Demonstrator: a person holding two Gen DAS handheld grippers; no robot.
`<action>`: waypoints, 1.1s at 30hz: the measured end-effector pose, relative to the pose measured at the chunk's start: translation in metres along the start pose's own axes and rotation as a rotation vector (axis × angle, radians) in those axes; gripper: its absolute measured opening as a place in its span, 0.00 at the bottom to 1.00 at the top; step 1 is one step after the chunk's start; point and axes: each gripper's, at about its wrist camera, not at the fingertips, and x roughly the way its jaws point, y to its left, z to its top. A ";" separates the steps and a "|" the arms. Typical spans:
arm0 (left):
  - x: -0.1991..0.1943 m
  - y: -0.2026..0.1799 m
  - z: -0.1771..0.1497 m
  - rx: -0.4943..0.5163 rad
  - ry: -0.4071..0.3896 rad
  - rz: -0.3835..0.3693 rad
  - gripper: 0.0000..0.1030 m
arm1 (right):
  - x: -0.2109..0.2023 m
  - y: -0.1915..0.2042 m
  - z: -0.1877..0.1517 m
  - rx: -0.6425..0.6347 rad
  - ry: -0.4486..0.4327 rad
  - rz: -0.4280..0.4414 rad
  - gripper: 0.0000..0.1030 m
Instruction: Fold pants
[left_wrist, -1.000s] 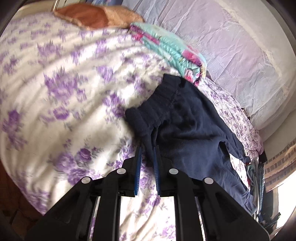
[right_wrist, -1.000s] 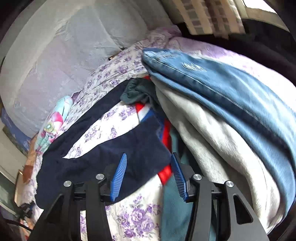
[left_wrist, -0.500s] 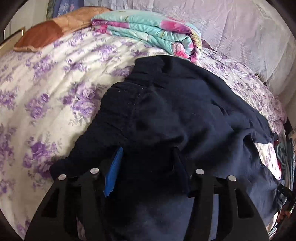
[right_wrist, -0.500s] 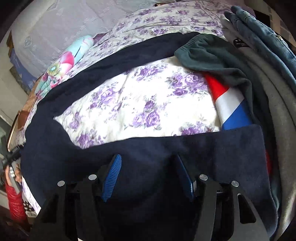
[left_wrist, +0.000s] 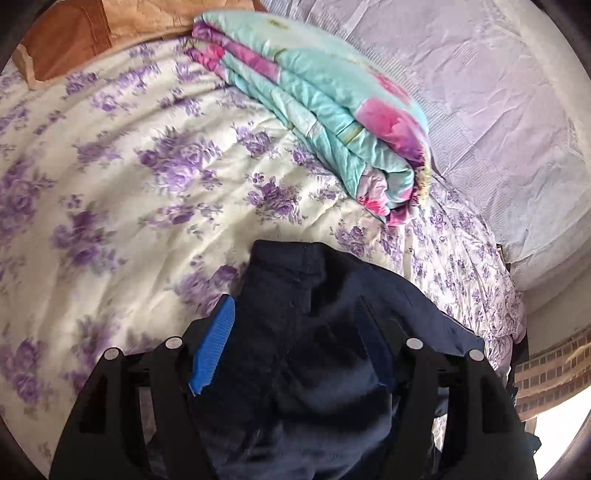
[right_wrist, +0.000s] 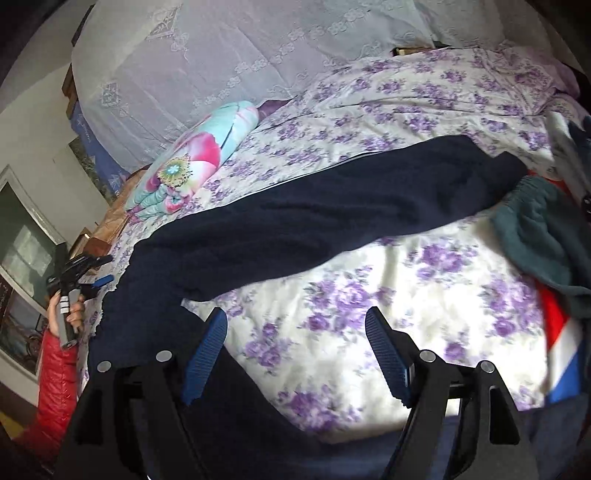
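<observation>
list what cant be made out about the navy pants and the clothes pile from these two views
- Left wrist view: navy pants run under the left gripper and off the bottom edge.
- Right wrist view: the near leg passes beneath the right gripper; the clothes pile is cut by the right edge.

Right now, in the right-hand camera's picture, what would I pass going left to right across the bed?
Red sleeve and hand holding the other tongs → folded turquoise-and-pink quilt → navy pants → dark green garment → red, white and blue cloth.
</observation>
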 end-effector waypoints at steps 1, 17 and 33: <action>0.013 0.000 0.005 -0.010 0.017 0.018 0.63 | 0.006 0.008 0.004 -0.022 0.005 0.005 0.76; 0.024 -0.001 0.023 0.141 -0.148 -0.116 0.41 | 0.160 0.120 0.091 -0.755 0.035 -0.101 0.82; -0.053 -0.029 -0.018 0.283 -0.352 -0.203 0.41 | 0.202 0.124 0.115 -0.846 0.008 0.121 0.85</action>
